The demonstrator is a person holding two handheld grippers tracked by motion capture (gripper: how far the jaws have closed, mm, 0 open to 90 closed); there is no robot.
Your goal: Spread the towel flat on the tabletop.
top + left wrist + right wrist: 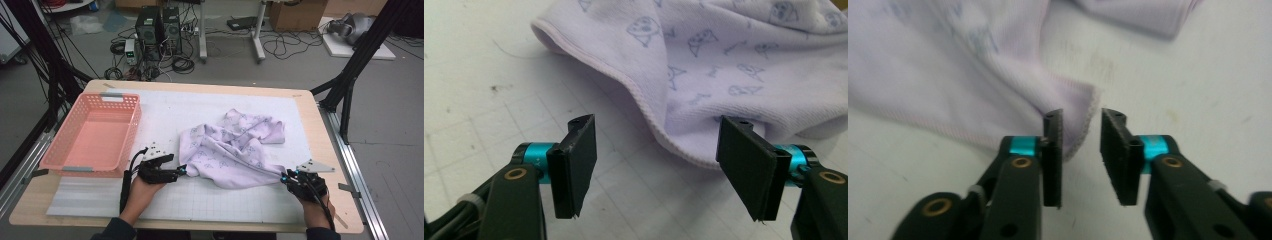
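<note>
- A pink basket (90,132) is seen at the left of the table (320,125), on the white gridded mat (165,112), well apart from the cloth.
- The left gripper (181,170) is held low over the mat, just at the left edge of the lilac printed garment (235,150). In the left gripper view its jaws are spread wide, with the garment's hemmed edge (674,142) lying between them and no pad pressed on it.
- The garment is spread crumpled across the middle of the mat, between the two grippers.
- The right gripper (285,176) is placed at the garment's lower right corner. In the right gripper view its jaws are parted a little, and the corner (1075,122) is seen just against one pad but not clamped.
</note>
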